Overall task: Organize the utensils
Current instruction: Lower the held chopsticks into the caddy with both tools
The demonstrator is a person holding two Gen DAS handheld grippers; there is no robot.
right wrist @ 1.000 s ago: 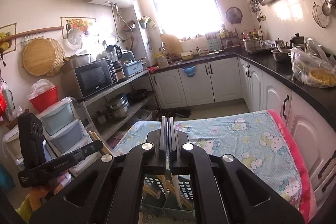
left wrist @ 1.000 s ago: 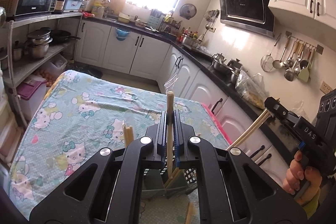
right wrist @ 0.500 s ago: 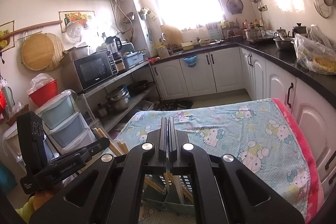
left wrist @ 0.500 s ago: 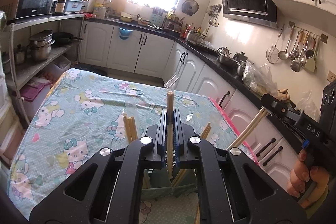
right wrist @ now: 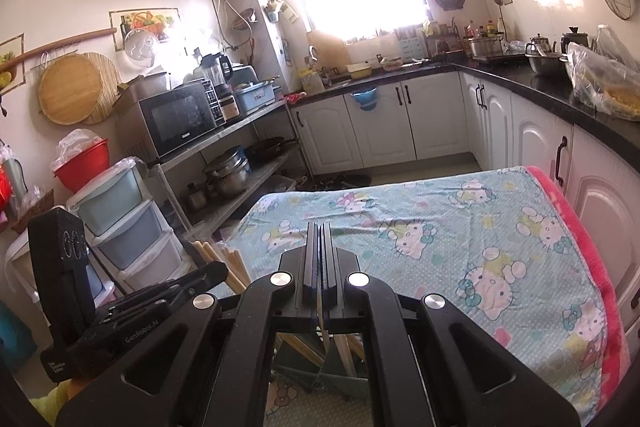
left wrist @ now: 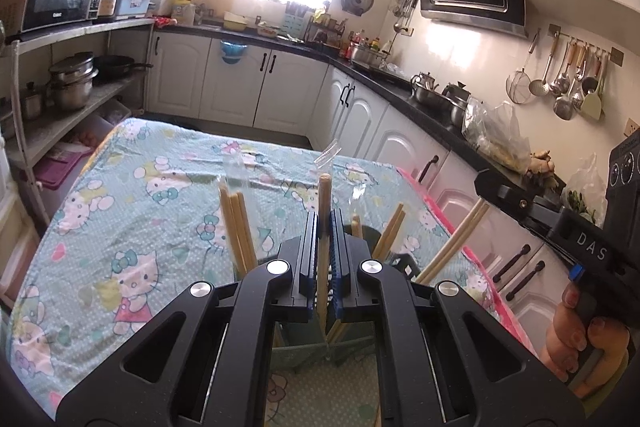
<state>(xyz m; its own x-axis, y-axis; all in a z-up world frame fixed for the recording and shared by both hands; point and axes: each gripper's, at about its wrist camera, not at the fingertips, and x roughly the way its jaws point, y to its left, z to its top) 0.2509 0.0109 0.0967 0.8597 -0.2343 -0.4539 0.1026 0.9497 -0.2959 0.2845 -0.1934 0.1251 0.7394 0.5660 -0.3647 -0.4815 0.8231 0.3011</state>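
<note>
Both jaws clenched on chopsticks: left gripper (left wrist: pixel 325 217), right gripper (right wrist: pixel 320 227); holder (left wrist: pixel 304 353) mostly hidden beneath them.

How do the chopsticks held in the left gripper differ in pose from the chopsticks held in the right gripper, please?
The left gripper clamps its chopsticks nearly upright, the tips poking well above the jaws. The right gripper holds its chopsticks slanted, hanging down from the jaws toward the holder. Both pairs are pale wood, and both grippers are shut on them.

Chopsticks (left wrist: pixel 236 227) stand in a holder (left wrist: pixel 304 351) on the table (left wrist: pixel 120 227).
</note>
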